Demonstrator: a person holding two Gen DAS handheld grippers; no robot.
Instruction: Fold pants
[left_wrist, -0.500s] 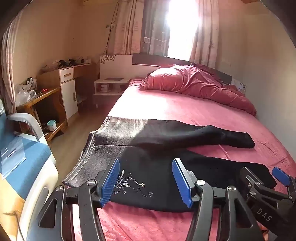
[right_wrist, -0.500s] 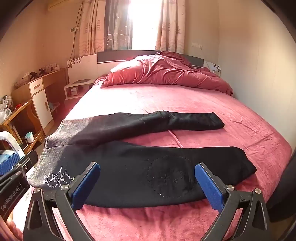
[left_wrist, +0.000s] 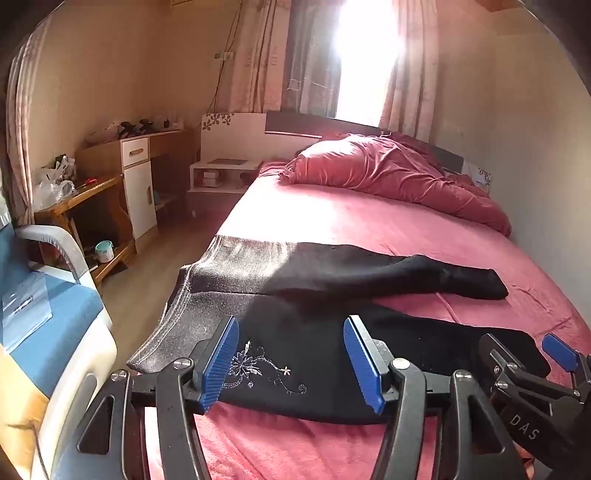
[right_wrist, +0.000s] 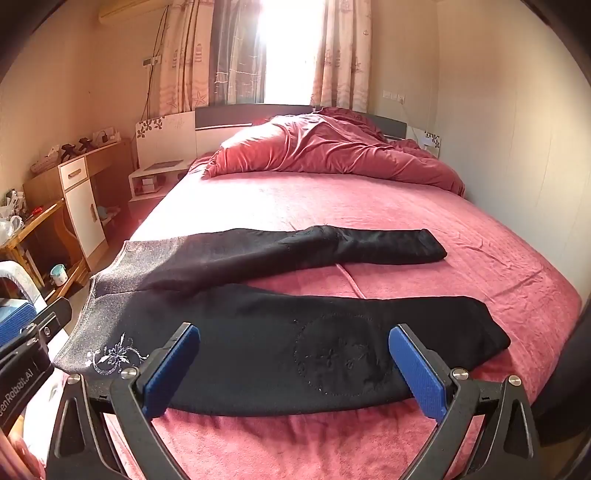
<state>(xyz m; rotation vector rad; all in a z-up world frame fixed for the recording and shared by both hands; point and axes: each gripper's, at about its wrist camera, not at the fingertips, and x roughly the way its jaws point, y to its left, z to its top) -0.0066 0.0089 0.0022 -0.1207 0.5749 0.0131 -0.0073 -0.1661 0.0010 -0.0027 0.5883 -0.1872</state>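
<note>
Black pants (right_wrist: 266, 325) lie flat across the pink bed (right_wrist: 369, 206), waistband at the left edge and both legs spread apart toward the right. Silver flower embroidery (left_wrist: 258, 365) marks the near hip. My left gripper (left_wrist: 291, 321) hovers open just above that hip area, with nothing pressed between its blue pads. My right gripper (right_wrist: 294, 328) stands wide open over the near leg's knee patch, also holding nothing. In the left wrist view the right gripper (left_wrist: 524, 345) shows at the lower right, near the cuff of the near leg.
A crumpled red duvet (right_wrist: 325, 147) fills the head of the bed. A wall (right_wrist: 517, 147) runs along the right side. On the left are a blue-cushioned chair (left_wrist: 48, 325), a wooden desk (left_wrist: 92, 188) and a white nightstand (left_wrist: 221, 173) beside wooden floor.
</note>
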